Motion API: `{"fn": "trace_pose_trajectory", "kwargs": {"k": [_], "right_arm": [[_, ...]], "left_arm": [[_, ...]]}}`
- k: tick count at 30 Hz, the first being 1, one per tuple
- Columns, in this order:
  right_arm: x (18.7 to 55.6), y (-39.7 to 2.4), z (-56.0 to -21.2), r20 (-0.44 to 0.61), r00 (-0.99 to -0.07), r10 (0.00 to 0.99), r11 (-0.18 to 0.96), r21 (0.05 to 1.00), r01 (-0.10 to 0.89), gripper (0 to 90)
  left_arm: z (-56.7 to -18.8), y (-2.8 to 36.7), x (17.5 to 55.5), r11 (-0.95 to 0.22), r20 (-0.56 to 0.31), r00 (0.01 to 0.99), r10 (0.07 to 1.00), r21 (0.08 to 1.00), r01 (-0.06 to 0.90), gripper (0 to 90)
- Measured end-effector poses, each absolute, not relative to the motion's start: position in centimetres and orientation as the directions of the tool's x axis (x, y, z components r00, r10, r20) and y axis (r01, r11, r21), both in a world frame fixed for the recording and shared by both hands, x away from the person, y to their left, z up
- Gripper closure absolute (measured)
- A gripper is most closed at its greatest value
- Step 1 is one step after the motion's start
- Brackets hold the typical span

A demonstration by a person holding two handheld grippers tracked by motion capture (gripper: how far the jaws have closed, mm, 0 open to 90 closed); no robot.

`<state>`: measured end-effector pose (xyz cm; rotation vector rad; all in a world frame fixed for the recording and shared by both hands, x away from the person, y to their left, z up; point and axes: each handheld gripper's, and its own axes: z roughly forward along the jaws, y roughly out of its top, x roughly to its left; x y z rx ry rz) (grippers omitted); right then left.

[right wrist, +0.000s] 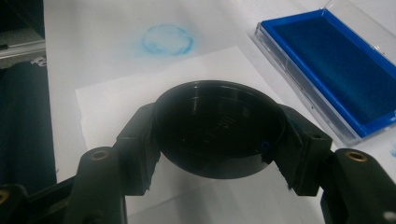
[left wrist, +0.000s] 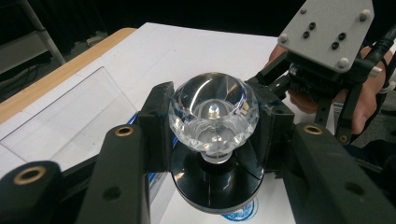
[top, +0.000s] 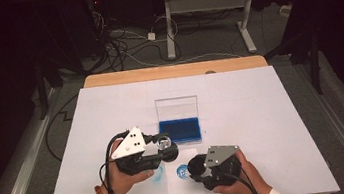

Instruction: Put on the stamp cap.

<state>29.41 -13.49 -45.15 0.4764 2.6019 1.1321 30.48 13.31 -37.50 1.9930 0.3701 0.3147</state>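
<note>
Gripping a stamp (left wrist: 213, 114) by its clear faceted knob, the left gripper (top: 165, 143) has both jaws pressed against the knob's sides. In the left gripper view, the knob sits on a short neck above a round black base, and part of a blue circular print (left wrist: 240, 213) shows on the paper just beneath that base. In the high view, this gripper is held above the white sheet (top: 262, 105), just in front of the ink pad case (top: 179, 124).

The right gripper (top: 195, 169) is closed on a round black cap (right wrist: 219, 128). In the right gripper view, the cap is clamped at its left and right edges and its hollow side faces the camera; the hollow appears dark and holds nothing visible. A small blue smear marks the rim near the right-hand jaw.

The ink pad case lies open near the middle of the table (top: 171, 71). Its clear lid (top: 177, 108) stands raised at the far side. The tray contains a blue ink pad (right wrist: 343, 70) that covers its floor from wall to wall.

A smaller piece of white paper (right wrist: 126, 107) lies on the sheet below both grippers. A faint blue ring (right wrist: 167, 39) is printed on the sheet just beyond the far edge of that paper, beside the ink pad case.
</note>
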Motion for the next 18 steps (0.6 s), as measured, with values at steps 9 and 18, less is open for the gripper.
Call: {"fn": "trace_pose_trajectory", "kwargs": {"k": [9, 18], "right_arm": [[30.2, -11.7, -44.7, -0.091, -0.913, 0.397, 0.608, 0.772, 0.187, 38.7], [30.8, -10.3, -43.8, -0.062, -0.911, 0.407, 0.531, 0.828, 0.181, 38.7]], "left_arm": [[-38.0, 12.1, 30.5, -0.415, 0.045, 0.926, 0.375, 0.901, 0.124, 54.4], [-38.5, 11.5, 30.8, -0.404, 0.032, 0.926, 0.376, 0.905, 0.133, 54.5]]}}
